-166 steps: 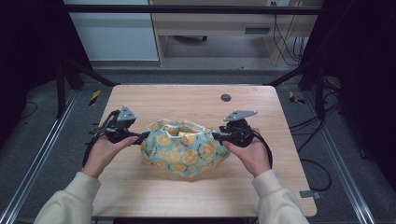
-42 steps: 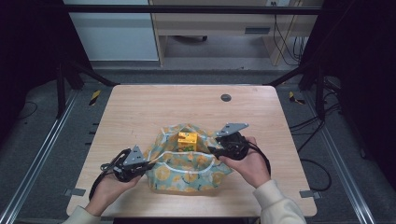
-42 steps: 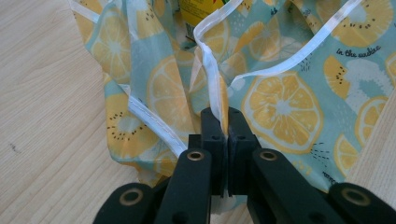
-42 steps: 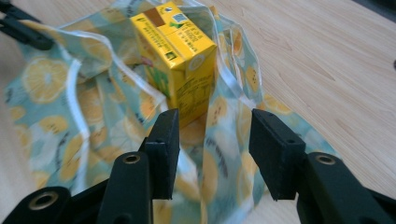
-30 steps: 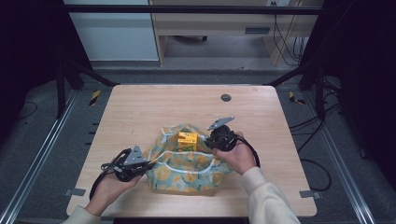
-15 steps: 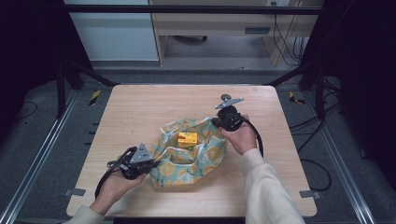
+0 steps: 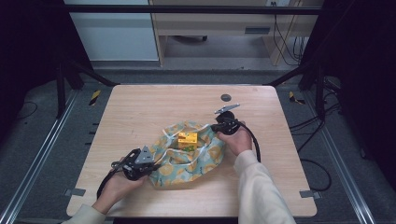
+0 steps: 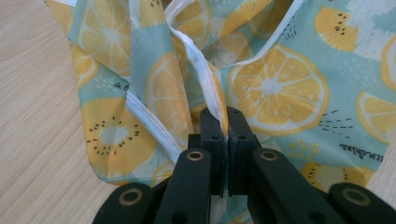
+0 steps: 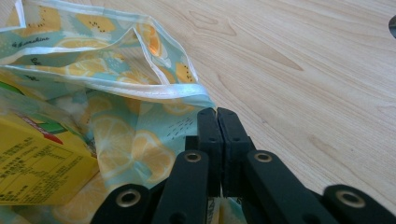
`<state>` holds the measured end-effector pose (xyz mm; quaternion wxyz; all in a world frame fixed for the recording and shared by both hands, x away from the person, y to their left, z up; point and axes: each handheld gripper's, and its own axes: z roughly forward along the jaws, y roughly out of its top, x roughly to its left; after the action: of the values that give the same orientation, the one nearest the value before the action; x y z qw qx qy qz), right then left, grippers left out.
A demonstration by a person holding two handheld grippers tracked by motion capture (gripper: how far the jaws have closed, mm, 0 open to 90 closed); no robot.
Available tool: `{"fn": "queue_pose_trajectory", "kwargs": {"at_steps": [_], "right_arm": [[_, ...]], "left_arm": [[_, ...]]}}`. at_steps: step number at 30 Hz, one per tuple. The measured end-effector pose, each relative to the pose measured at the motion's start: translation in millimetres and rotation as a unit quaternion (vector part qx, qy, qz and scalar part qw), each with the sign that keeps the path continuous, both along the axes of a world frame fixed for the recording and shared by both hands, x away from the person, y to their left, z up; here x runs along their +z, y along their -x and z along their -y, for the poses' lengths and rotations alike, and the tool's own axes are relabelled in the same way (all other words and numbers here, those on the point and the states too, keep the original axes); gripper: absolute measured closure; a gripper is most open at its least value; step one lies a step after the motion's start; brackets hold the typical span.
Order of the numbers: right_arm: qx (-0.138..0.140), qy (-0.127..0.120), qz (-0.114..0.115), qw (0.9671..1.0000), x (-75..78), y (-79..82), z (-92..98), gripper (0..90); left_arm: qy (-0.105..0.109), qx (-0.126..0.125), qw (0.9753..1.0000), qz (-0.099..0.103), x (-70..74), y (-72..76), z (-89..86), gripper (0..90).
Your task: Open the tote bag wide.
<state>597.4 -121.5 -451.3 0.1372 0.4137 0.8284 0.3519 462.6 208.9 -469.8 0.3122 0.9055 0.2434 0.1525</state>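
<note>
We hold the lemon-print bag on the desk with both tools clamped on its white-trimmed rim, left tool near, right tool far, yellow carton inside.

Carton in bag mid-table; disc behind.

The worktop was pale wood-grain laminate, smooth with a faint sheen. The bag was thin, crinkled cloth, slightly glossy, printed with lemon slices and edged with a white stitched hem. The carton inside it was printed yellow card, smooth and matt. The left gripper and the right gripper had matt black plastic jaws with brass-coloured metal rivets.
</note>
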Motion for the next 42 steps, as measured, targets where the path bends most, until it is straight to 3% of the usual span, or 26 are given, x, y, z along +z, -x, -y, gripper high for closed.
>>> {"fn": "queue_pose_trajectory", "kwargs": {"at_steps": [4,5,7,11,12,13,16,20,21,24,26,27,29,30,32,33,34,35,38,39,42], "right_arm": [[-0.005,-0.006,0.005,1.0000,3.8,1.4,1.8,80.0],[-0.010,-0.008,0.010,0.9999,8.2,3.0,2.7,69.2],[-0.014,-0.006,0.015,0.9998,13.3,5.5,3.4,63.0],[-0.016,-0.010,0.041,0.9990,32.0,17.2,4.9,43.4],[-0.016,-0.010,0.041,0.9990,32.0,17.2,4.9,43.4],[-0.014,-0.007,0.055,0.9983,42.7,25.1,5.7,35.6],[-0.008,-0.009,0.076,0.9970,56.5,36.4,7.5,29.1],[-0.002,-0.015,0.083,0.9964,67.6,52.1,9.5,27.6],[0.006,-0.014,0.085,0.9962,71.3,67.7,11.0,26.3],[0.013,-0.014,0.089,0.9958,72.9,88.1,13.7,25.3],[0.015,-0.015,0.092,0.9956,72.9,95.7,14.8,25.0],[0.020,-0.018,0.094,0.9952,71.4,111.8,17.2,24.1],[0.021,-0.019,0.093,0.9953,70.6,115.1,17.8,23.5],[0.023,-0.023,0.088,0.9956,64.3,128.8,20.7,22.2],[0.021,-0.023,0.083,0.9961,57.8,135.9,22.5,20.9],[0.020,-0.025,0.082,0.9961,53.4,139.1,23.5,20.4],[0.020,-0.025,0.082,0.9961,53.4,139.1,23.5,20.4],[0.016,-0.027,0.067,0.9973,42.6,144.2,24.7,17.6],[0.010,-0.025,0.056,0.9981,34.1,146.7,25.2,15.7],[0.007,-0.027,0.044,0.9986,23.7,149.0,25.5,14.7],[0.008,-0.032,0.025,0.9992,12.7,150.2,25.6,18.6]], "left_arm": [[0.001,0.001,1.0000,-0.003,-1.6,0.8,0.3,87.5],[0.002,0.000,1.0000,-0.004,-2.0,1.6,0.3,87.1],[0.004,0.003,1.0000,0.000,-1.9,2.4,-0.1,85.6],[0.016,0.016,0.9996,0.018,1.9,4.7,-0.9,72.3],[0.016,0.016,0.9996,0.018,1.9,4.7,-0.9,69.4],[0.023,0.023,0.9990,0.030,6.6,6.5,-1.7,63.8],[0.039,0.034,0.9976,0.045,15.0,7.6,-3.1,53.9],[0.050,0.040,0.9964,0.055,25.3,8.5,-4.7,43.4],[0.056,0.041,0.9956,0.064,33.0,9.1,-5.4,42.5],[0.061,0.042,0.9943,0.078,44.4,5.4,-4.7,41.5],[0.061,0.043,0.9938,0.083,48.8,1.8,-4.4,41.5],[0.058,0.047,0.9934,0.087,53.3,-3.8,-3.6,41.5],[0.055,0.049,0.9932,0.089,56.3,-10.5,-2.2,41.4],[0.050,0.052,0.9936,0.087,58.5,-19.1,-0.6,41.1],[0.053,0.055,0.9934,0.086,58.8,-23.6,0.8,40.9],[0.047,0.057,0.9938,0.083,59.2,-32.6,3.1,40.7],[0.047,0.057,0.9938,0.083,59.2,-32.6,3.1,40.6],[0.046,0.058,0.9940,0.080,58.2,-40.5,5.9,40.6],[0.048,0.059,0.9944,0.074,54.8,-47.5,10.9,39.3],[0.043,0.057,0.9949,0.071,50.9,-53.8,15.5,39.3],[0.030,0.047,0.9969,0.056,43.4,-62.7,22.7,42.0]]}}
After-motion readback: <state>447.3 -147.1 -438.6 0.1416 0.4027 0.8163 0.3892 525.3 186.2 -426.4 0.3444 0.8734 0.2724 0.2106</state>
